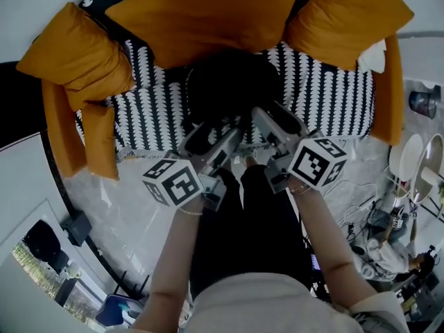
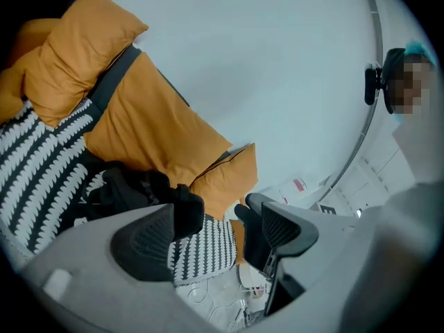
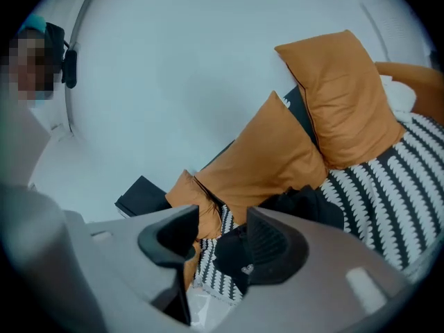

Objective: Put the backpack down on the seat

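Backpack (image 1: 232, 82) lies on seat (image 1: 149, 109), just ahead of left gripper (image 1: 215, 139) and right gripper (image 1: 277, 120), equally near; both spread, pinching nothing.

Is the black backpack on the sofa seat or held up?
On it: backpack lies on the striped seat; left tool and right tool gape empty.

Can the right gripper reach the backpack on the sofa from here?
Probably yes: the right gripper hangs open just short of the black backpack, which lies on the striped seat, and nothing stands between them.
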Motion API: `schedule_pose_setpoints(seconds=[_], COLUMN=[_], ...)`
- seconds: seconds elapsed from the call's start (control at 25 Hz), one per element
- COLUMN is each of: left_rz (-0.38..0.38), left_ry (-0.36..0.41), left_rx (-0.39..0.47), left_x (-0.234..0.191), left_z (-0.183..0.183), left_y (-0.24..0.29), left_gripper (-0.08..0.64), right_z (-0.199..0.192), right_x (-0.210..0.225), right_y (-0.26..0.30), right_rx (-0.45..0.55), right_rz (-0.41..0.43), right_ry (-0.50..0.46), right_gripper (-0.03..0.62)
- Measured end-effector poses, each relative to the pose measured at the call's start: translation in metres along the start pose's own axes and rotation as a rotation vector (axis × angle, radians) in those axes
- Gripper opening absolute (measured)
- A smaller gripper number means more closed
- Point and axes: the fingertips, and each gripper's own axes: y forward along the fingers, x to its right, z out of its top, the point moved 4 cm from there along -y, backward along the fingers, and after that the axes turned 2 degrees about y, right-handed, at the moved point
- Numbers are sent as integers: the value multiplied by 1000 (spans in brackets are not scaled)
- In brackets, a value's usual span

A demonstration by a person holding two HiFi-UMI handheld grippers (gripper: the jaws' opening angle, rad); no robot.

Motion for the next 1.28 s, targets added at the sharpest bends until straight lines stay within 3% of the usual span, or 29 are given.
schedule_pose_setpoints(seconds=[0.32, 0.4, 0.52, 0.68, 0.84, 1.0, 1.28], left_rz=[-71, -85, -106, -131, -173, -175, -186], left_ry=[87, 137, 226, 330, 422, 550, 663], left_rx=[68, 84, 108, 162, 247, 290, 301], left_x=[63, 80, 105, 130, 156, 182, 209], left_z=[37, 46, 62, 86, 111, 128, 135], left_y=[-16, -21, -31, -48, -65, -80, -96], left_gripper=[379, 379, 377, 373, 313, 224, 118], right_z=[42, 53, 69, 82, 93, 99, 103], right_x=[-52, -67, -88, -121, -155, -182, -211], right_y=[-39, -49, -63, -82, -97, -110, -127], right_rx=[74, 99, 138, 164, 186, 205, 202], right_rz=[66, 91, 125, 182, 283, 390, 431], right_ry=[-70, -84, -98, -130, -184, -155, -239], right_gripper=[161, 133, 33, 21, 3, 3, 3])
